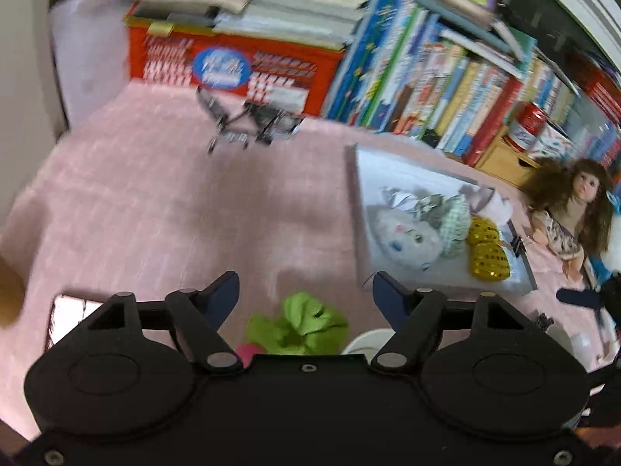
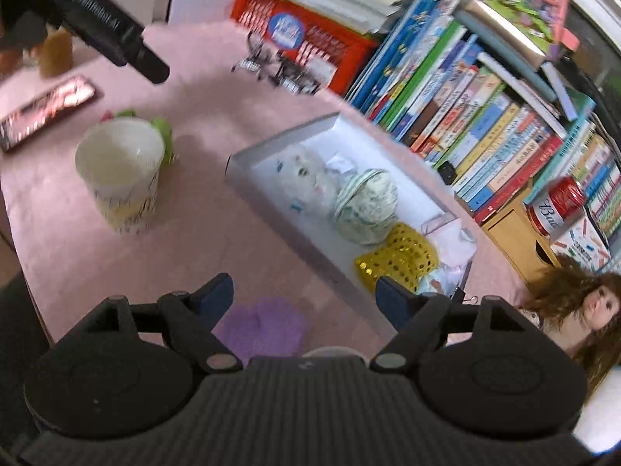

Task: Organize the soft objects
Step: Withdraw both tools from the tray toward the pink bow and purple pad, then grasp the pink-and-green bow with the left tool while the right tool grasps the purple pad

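A shallow grey box [image 1: 355,202] [image 2: 279,134] on the pink cloth holds a white plush toy [image 1: 403,239] [image 2: 306,178], a green-white soft ball [image 2: 366,204] and a yellow sequin toy [image 1: 487,256] [image 2: 399,258]. My left gripper [image 1: 304,291] is open and empty above a green soft toy with a pink part [image 1: 299,324], which also shows behind the cup in the right wrist view [image 2: 165,132]. My right gripper [image 2: 304,291] is open and empty above a purple soft piece [image 2: 266,328], just in front of the box.
A white paper cup [image 2: 120,176] stands left of the box. A doll [image 1: 574,209] [image 2: 590,310] lies at the right. A red box [image 1: 233,64], rows of books [image 2: 465,116], a red can [image 2: 555,206], a metal toy [image 1: 248,120] and a dark flat packet [image 2: 46,110] surround the cloth.
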Available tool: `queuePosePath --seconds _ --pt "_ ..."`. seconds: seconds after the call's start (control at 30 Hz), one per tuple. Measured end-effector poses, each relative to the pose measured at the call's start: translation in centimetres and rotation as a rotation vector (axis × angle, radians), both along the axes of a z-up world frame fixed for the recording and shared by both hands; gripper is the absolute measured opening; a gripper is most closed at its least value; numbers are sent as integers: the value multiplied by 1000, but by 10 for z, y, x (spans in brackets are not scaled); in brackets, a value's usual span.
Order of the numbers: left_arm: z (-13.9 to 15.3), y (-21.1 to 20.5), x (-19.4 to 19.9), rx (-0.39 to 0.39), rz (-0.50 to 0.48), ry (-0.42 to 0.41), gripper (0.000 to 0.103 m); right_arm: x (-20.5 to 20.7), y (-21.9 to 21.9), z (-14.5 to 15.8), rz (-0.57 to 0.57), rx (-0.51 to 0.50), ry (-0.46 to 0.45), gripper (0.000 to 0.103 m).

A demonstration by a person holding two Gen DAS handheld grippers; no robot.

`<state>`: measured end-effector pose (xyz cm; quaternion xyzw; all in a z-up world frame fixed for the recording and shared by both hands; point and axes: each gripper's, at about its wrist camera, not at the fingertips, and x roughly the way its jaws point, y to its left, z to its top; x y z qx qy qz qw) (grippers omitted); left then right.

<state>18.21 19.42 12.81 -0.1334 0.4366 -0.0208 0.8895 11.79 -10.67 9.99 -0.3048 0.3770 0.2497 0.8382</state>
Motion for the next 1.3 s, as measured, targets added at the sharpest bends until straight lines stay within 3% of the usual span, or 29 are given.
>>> queuePosePath --seconds 0.17,0.43,0.8,0.93,0.97,1.03,1.13,1.17,1.2,1.3 --pt "-26 22 1 -84 34 57 59 0 19 -12 67 -86 52 87" --pt "-58 43 -7 -195 43 120 58 -16 55 -53 229 -308 62 85" --pt "-92 52 8 -312 68 184 58 -2 69 -80 228 -428 144 80" --pt "-94 54 9 -329 71 167 43 6 70 -86 210 -434 170 76" --pt "-92 54 8 -321 69 155 39 8 69 -86 195 -421 175 67" --pt "-88 53 7 -301 66 127 34 9 69 -84 157 -389 186 61" --pt "-77 52 5 -258 64 75 31 8 67 -80 124 -358 174 58" --pt "-72 51 4 -242 63 57 31 8 65 -78 107 -340 172 52" --pt "-68 50 4 -231 64 43 31 9 63 -74 89 -311 172 32" --pt "-56 47 4 -218 58 16 31 15 56 -56 14 -188 186 33"
